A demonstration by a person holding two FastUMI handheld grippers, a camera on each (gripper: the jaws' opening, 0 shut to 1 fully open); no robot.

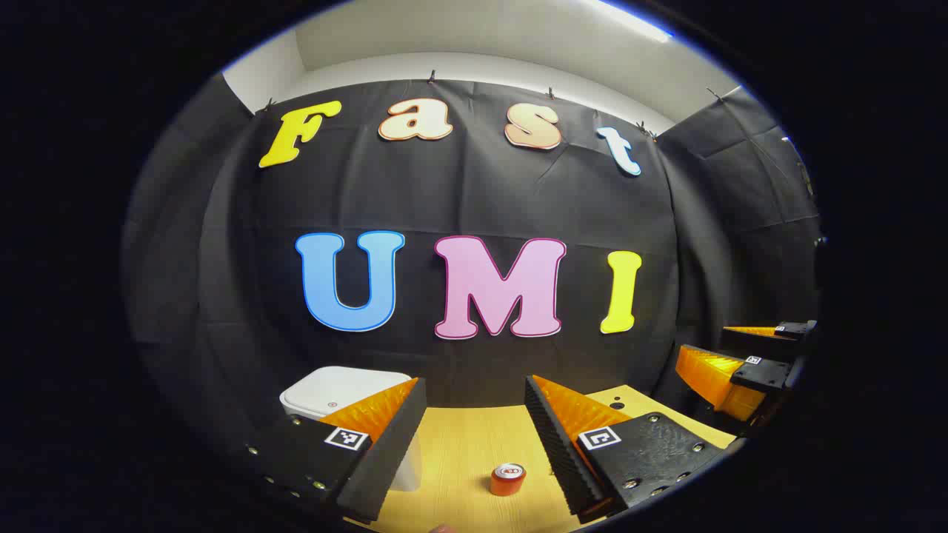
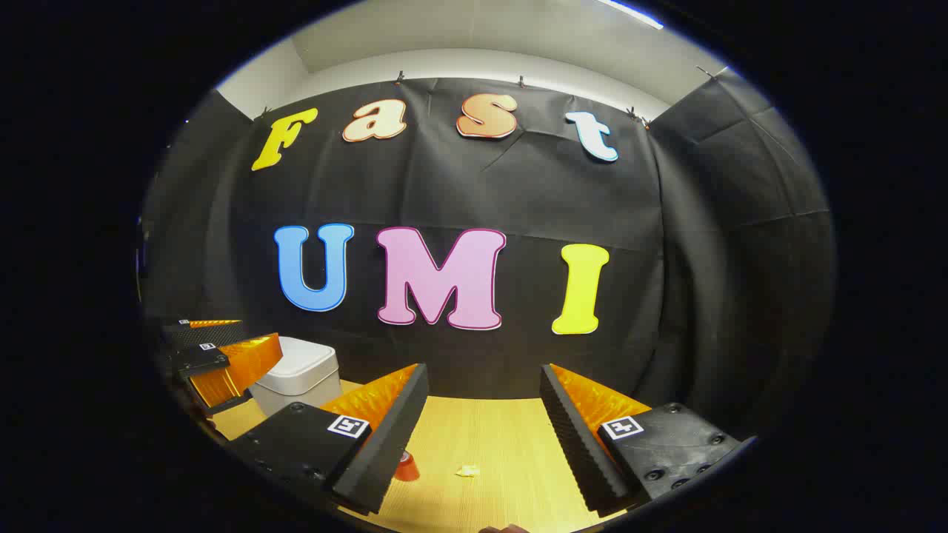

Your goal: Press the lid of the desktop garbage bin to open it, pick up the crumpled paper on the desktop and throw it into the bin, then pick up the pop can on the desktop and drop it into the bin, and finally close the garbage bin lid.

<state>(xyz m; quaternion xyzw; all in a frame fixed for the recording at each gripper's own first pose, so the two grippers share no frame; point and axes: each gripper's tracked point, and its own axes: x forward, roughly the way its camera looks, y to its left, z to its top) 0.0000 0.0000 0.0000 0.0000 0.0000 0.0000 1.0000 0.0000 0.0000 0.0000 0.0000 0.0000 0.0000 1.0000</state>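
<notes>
Both your left tool (image 1: 474, 437) and right tool (image 2: 481, 437) are wide and hold nothing. The bin (image 1: 337, 392) stands lid-closed by the worktop's (image 1: 459, 451) left edge. The can (image 1: 508, 479) stands upright, with the paper (image 2: 467, 470) near it on bare wood.

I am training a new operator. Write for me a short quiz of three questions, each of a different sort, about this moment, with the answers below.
1. True or false: the bin has its lid closed.
2. Multiple choice: in the left gripper view, what stands on the table between the fingers of the left gripper? A) the pop can B) a cup C) a spoon
3. Fill in: in the right gripper view, the small pale thing lying on the table to the right of the pop can is the crumpled ____.

Key: 1 true; 2 A; 3 paper. Both the left gripper and the right gripper are open and hold nothing.
</notes>
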